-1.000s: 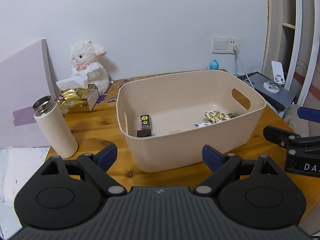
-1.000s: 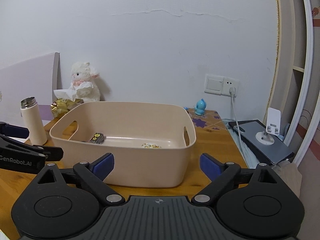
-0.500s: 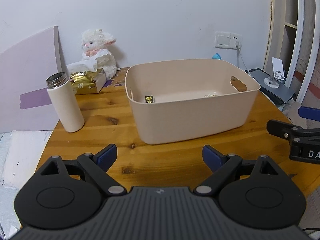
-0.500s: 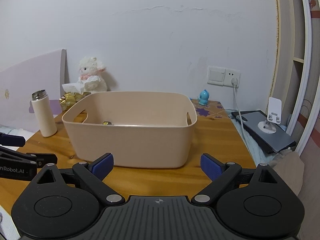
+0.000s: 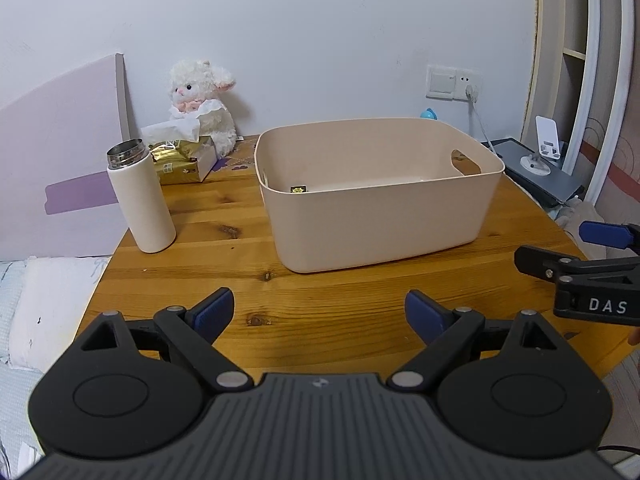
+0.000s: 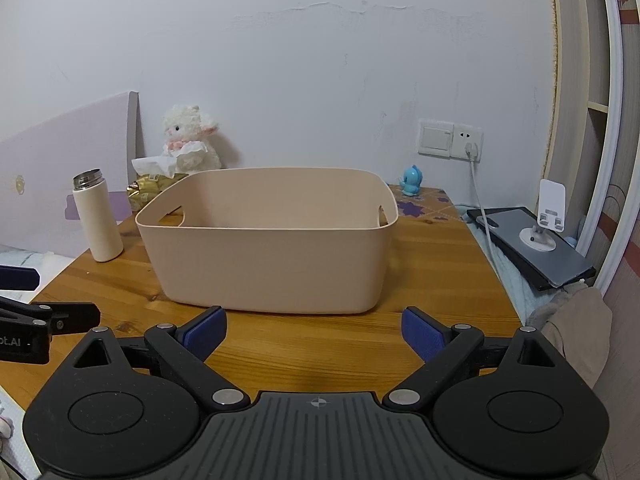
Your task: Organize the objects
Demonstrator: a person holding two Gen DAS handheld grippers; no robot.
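Note:
A beige plastic bin (image 5: 380, 216) (image 6: 272, 256) stands in the middle of the wooden table (image 5: 240, 284). Over its rim, only the top of a small black box with a yellow star (image 5: 298, 189) shows; the rest of the bin's contents are hidden. My left gripper (image 5: 319, 314) hangs open above the table's near edge, well short of the bin, nothing between its fingers. My right gripper (image 6: 314, 330) is open too, low in front of the bin, and empty. In the left wrist view the right gripper (image 5: 580, 256) shows at the right edge.
A white thermos (image 5: 140, 196) stands left of the bin. Behind it are a gold tissue box (image 5: 182, 162) and a plush lamb (image 5: 202, 104). A blue figurine (image 6: 411, 179) sits at the back right. A phone stand on a dark tablet (image 6: 532, 246) lies off the table's right side.
Both grippers have pulled back and dropped lower, away from the bin. The bin looks farther off and its inside has dropped almost wholly out of sight. Both stayed open and empty.

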